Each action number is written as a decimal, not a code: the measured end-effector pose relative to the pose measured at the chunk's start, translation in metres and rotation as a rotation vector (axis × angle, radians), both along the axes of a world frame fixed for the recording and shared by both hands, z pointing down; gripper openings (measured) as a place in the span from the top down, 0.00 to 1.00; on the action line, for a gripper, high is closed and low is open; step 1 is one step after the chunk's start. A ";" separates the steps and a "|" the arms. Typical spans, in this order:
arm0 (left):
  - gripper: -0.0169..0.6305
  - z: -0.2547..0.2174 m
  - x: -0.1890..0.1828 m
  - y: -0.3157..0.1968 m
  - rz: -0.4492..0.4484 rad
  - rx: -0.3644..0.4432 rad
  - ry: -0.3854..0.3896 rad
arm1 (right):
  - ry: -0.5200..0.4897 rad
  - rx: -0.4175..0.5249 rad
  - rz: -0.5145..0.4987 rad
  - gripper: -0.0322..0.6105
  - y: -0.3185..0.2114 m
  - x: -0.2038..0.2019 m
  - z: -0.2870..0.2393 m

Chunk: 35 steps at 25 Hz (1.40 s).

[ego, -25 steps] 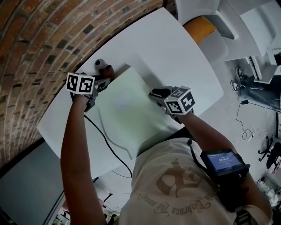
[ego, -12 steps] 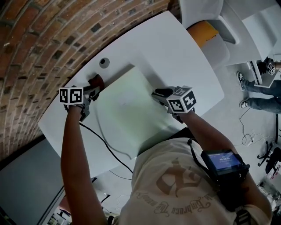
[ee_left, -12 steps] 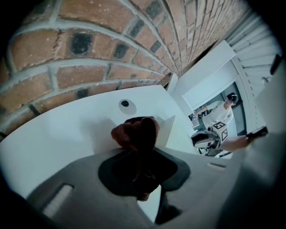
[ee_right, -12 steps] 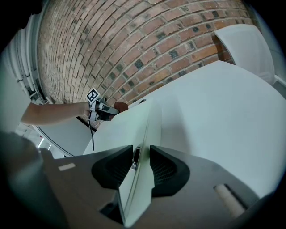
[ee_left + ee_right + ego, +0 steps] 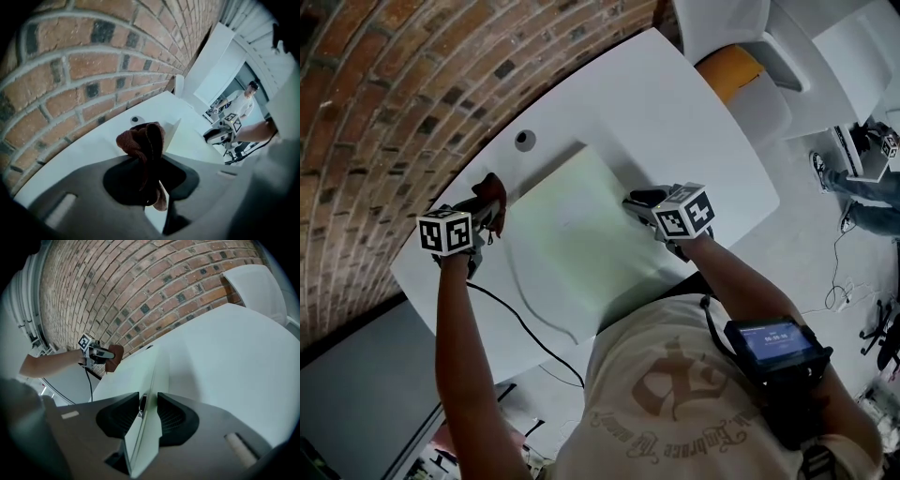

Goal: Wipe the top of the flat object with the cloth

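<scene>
In the head view, a thin pale green flat board point(image 5: 567, 234) with a smooth, matte top lay on the white worktop point(image 5: 675, 112), which had rounded corners. The left tool point(image 5: 487, 211) was just beside the board's left edge, closed on a crumpled red-brown cloth point(image 5: 492, 187). The cloth was off the board's top. The right tool point(image 5: 636, 200) was at the board's right edge. A small round grey hole point(image 5: 523, 140) sat beyond the board's far corner. A black cable point(image 5: 525, 323) ran near its left side, and a rough brick wall point(image 5: 384, 84) stood behind.

In the left gripper view, the soft, bunched cloth point(image 5: 143, 143) was pinched between the dark jaws, with a fold sticking out past them toward the board's corner.

In the right gripper view, the two ribbed pads point(image 5: 119, 416) gripped the board's thin edge point(image 5: 143, 427).
</scene>
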<state>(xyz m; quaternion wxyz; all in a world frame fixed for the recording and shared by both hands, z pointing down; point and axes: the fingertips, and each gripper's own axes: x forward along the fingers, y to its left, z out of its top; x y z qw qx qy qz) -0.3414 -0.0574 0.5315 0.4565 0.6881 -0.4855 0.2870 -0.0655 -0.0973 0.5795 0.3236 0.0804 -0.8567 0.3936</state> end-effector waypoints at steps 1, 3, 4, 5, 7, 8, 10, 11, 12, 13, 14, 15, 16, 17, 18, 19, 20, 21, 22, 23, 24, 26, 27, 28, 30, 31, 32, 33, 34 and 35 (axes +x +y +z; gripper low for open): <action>0.86 -0.011 0.008 -0.007 0.013 0.030 0.001 | -0.003 0.000 0.001 0.74 0.000 -0.001 0.000; 0.86 -0.031 0.029 -0.022 0.051 0.082 0.009 | -0.006 0.001 -0.001 0.74 0.000 -0.001 0.000; 0.86 -0.039 0.043 -0.030 0.075 0.105 0.016 | -0.007 0.001 -0.003 0.74 -0.001 0.000 0.000; 0.86 -0.047 0.058 -0.039 0.101 0.125 0.025 | -0.009 0.001 -0.003 0.74 -0.001 0.000 0.000; 0.86 -0.058 0.091 -0.058 0.167 0.152 0.044 | -0.014 -0.001 0.001 0.74 0.000 0.000 0.000; 0.86 -0.060 0.108 -0.067 0.206 0.158 0.052 | -0.017 -0.002 0.004 0.74 0.001 -0.001 0.000; 0.86 -0.058 0.142 -0.083 0.287 0.159 0.054 | -0.021 -0.002 0.002 0.74 0.000 -0.002 0.000; 0.86 -0.054 0.157 -0.091 0.324 0.156 0.047 | -0.021 -0.001 -0.001 0.74 0.000 -0.002 0.000; 0.86 -0.048 0.170 -0.099 0.360 0.151 0.038 | -0.023 0.000 -0.003 0.74 0.000 -0.002 0.000; 0.86 -0.042 0.182 -0.106 0.395 0.143 0.030 | -0.025 -0.001 -0.004 0.74 0.000 -0.003 0.000; 0.86 -0.036 0.193 -0.114 0.431 0.130 0.023 | -0.027 -0.001 -0.003 0.74 0.000 -0.004 0.000; 0.86 -0.029 0.203 -0.119 0.466 0.111 0.014 | -0.030 -0.001 -0.002 0.74 0.000 -0.004 0.000; 0.86 -0.023 0.211 -0.124 0.501 0.088 -0.001 | -0.032 0.000 -0.002 0.74 0.000 -0.005 0.000; 0.86 -0.016 0.216 -0.127 0.533 0.062 -0.019 | -0.034 0.001 -0.003 0.74 0.000 -0.005 0.000; 0.86 -0.010 0.220 -0.128 0.560 0.035 -0.042 | -0.035 0.002 -0.006 0.74 0.001 -0.005 0.000; 0.86 -0.004 0.222 -0.129 0.582 0.011 -0.067 | -0.036 0.002 -0.008 0.74 0.001 -0.006 0.000; 0.86 0.002 0.222 -0.129 0.598 -0.007 -0.093 | -0.036 0.002 -0.010 0.74 0.001 -0.006 0.001; 0.86 0.007 0.220 -0.129 0.609 -0.020 -0.120 | -0.037 0.002 -0.011 0.74 0.002 -0.006 0.001; 0.86 0.012 0.217 -0.128 0.615 -0.026 -0.142 | -0.037 0.002 -0.012 0.74 0.002 -0.006 0.001; 0.86 0.015 0.215 -0.127 0.617 -0.028 -0.156 | -0.038 0.003 -0.013 0.74 0.002 -0.007 0.001; 0.86 0.016 0.213 -0.125 0.615 -0.026 -0.162 | -0.037 0.004 -0.013 0.74 0.002 -0.006 0.002; 0.86 0.019 0.209 -0.121 0.598 -0.022 -0.160 | -0.037 0.005 -0.014 0.74 0.001 -0.005 0.002; 0.86 0.019 0.206 -0.118 0.587 -0.021 -0.157 | -0.038 0.005 -0.014 0.74 0.002 -0.005 0.001; 0.86 0.019 0.203 -0.115 0.576 -0.022 -0.156 | -0.039 0.005 -0.014 0.74 0.002 -0.005 0.001; 0.86 0.019 0.194 -0.107 0.565 -0.031 -0.165 | -0.042 0.007 -0.014 0.74 0.002 -0.005 0.001; 0.86 0.020 0.189 -0.103 0.564 -0.037 -0.173 | -0.041 0.008 -0.015 0.74 0.002 -0.005 0.001; 0.86 0.020 0.184 -0.098 0.563 -0.044 -0.180 | -0.040 0.010 -0.018 0.74 0.002 -0.005 0.001; 0.86 0.020 0.179 -0.093 0.561 -0.049 -0.186 | -0.038 0.011 -0.020 0.74 0.002 -0.005 0.001; 0.86 0.020 0.173 -0.087 0.556 -0.055 -0.190 | -0.036 0.012 -0.022 0.74 0.002 -0.005 0.001; 0.86 0.021 0.167 -0.081 0.549 -0.062 -0.195 | -0.035 0.013 -0.023 0.74 0.002 -0.005 0.001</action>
